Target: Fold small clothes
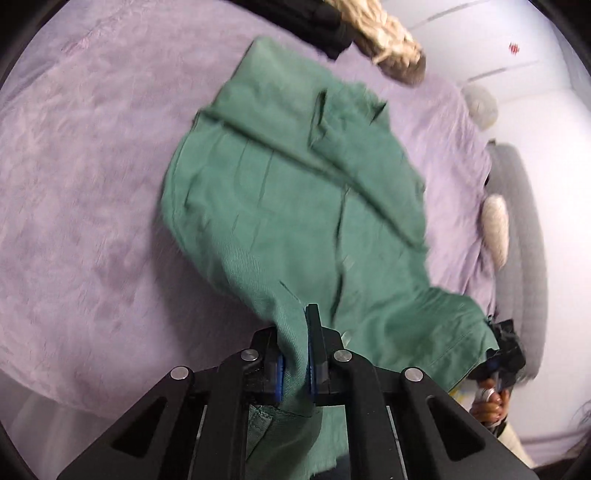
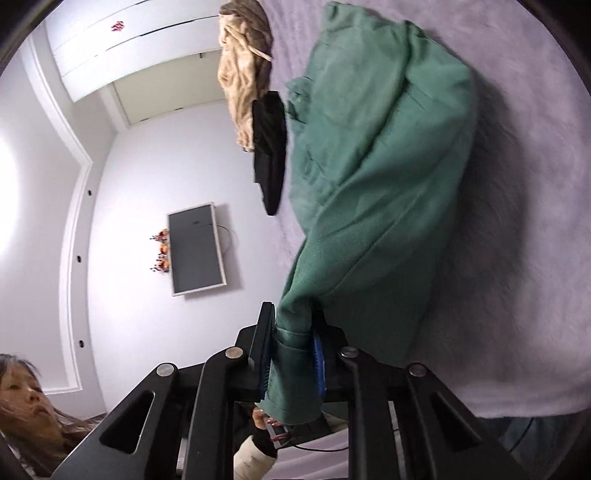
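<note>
A green garment (image 1: 288, 192) lies partly spread on the lilac bed cover (image 1: 81, 206), its near end lifted. My left gripper (image 1: 295, 332) is shut on one near corner of the green garment. My right gripper (image 2: 293, 332) is shut on the other near corner of the green garment (image 2: 376, 166), and it also shows at the right edge of the left wrist view (image 1: 498, 354). The cloth hangs stretched between the two grippers and trails away onto the bed.
A black garment (image 1: 317, 22) and a beige garment (image 1: 391, 40) lie at the far end of the bed; both show in the right wrist view too, black (image 2: 269, 147) and beige (image 2: 240, 74). Grey cushions (image 1: 524, 229) line the right side. A person's face (image 2: 22, 398) is at lower left.
</note>
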The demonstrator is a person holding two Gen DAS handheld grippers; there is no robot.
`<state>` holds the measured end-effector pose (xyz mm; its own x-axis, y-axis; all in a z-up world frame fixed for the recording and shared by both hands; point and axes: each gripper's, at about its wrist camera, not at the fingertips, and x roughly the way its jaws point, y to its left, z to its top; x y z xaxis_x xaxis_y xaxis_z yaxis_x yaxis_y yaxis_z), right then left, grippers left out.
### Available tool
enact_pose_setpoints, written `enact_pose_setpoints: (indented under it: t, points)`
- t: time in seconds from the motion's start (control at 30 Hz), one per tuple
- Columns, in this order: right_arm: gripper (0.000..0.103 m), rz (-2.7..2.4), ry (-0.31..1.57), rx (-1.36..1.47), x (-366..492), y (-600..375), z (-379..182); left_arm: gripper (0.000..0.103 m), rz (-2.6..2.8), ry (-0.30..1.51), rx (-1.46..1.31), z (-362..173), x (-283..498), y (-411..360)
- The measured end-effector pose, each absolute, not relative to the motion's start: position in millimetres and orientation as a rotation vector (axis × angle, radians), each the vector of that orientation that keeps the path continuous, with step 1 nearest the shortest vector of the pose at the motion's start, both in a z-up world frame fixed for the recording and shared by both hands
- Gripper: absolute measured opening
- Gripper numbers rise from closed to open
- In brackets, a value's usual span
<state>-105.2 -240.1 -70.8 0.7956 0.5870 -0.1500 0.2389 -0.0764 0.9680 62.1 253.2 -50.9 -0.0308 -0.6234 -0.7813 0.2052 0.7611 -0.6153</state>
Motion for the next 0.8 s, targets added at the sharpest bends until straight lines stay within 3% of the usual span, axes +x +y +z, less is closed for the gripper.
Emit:
enact_pose_setpoints:
  t: [0.27,0.43,0.7,0.73,0.8]
  points:
    - [0.02,0.413,0.652,1.564,7.4,-296.5,-55.1,0.01,-0.673,1.288,-0.421,-20.1,153.9,166.0]
    - [0.02,0.284,0.691,1.565,78.6,-343.5,-95.3,0.011,-0.589,1.294,-0.43,-56.4,227.0,118.1]
    - [0.021,-0.086,0.728,1.586,93.0,-402.1,-158.6,0.011,-0.477,1.408,-0.242,-123.0,295.9,91.6]
    - [0.023,-0.098,0.738,1.583,90.6,-403.3,-159.7,0.021,-0.494,1.432,-0.23,-124.6,297.9,92.2]
    - [0.026,-0.129,0.776,1.553,86.2,-402.3,-155.6,0.023,-0.508,1.436,-0.209,-117.4,297.3,96.6]
